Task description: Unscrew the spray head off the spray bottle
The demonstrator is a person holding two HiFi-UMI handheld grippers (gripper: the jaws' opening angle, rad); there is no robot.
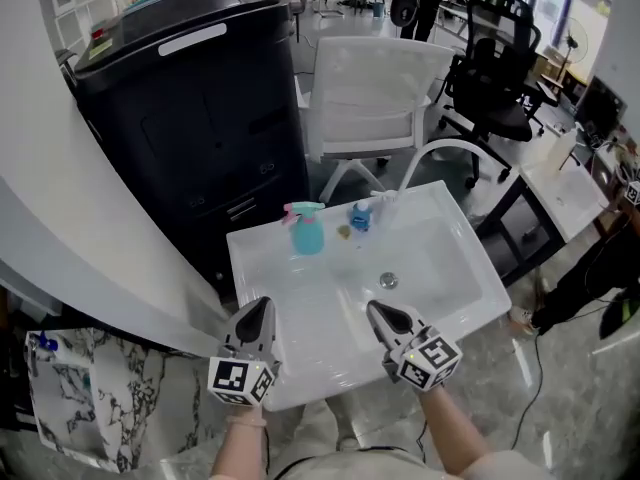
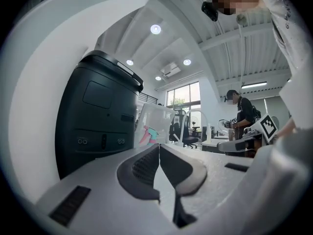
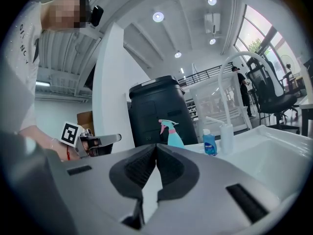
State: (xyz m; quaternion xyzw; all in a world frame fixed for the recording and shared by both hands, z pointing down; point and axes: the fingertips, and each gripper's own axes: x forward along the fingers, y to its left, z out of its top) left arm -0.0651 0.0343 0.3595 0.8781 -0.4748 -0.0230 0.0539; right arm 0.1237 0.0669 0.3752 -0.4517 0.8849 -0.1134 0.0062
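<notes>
Yet to begin: spray head (image 1: 301, 211) still on spray bottle (image 1: 308, 236) beside sink (image 1: 455, 268); left gripper (image 1: 261, 306) and right gripper (image 1: 377, 311) closed tight, empty, well apart from it.

Bright, open office space. A white sink unit (image 1: 260, 258) stands out on the floor, with a tall arched white tap (image 1: 440, 151) at its far edge. Just behind it, to the left, is a large black cabinet (image 1: 200, 118) with a rounded lid. A white chair (image 1: 370, 98) stands beside the cabinet. Further back are black office chairs (image 1: 500, 78), and a white desk (image 1: 560, 193) stands off to the right. A curved white wall (image 1: 50, 198) sweeps past on the left. The floor (image 1: 540, 408) is grey and marbled. Round recessed lights (image 3: 157, 17) shine in the white ceiling. Tall windows (image 3: 266, 35) let in daylight, with greenery showing outside.
</notes>
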